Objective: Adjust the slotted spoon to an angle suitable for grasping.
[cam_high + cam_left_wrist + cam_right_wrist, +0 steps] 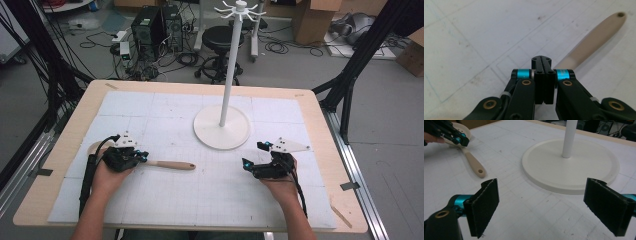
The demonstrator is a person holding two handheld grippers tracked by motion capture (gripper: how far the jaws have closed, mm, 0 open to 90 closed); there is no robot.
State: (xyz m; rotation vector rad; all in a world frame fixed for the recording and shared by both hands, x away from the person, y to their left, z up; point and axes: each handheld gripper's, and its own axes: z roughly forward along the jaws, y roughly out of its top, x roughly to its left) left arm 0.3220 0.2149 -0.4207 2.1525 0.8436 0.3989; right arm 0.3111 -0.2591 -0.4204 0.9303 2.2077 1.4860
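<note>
Pale wood spoon (167, 164) lies flat on the white mat (165, 200), left of the white stand (221, 127) w/ its tall pole. Long way runs side to side: handle tip points at the stand, bowl end away. Left gripper (543, 65) is over the handle's near end, jaws pressed together on nothing, prob. lining up. Right gripper (541, 205), right of the stand, gapes wide, waiting.

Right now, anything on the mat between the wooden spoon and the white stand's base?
Nothing visible. The wooden spoon lies flat, handle end pointing right, with bare gridded mat between it and the stand base. The left claw sits over the spoon, not on that path.
</note>
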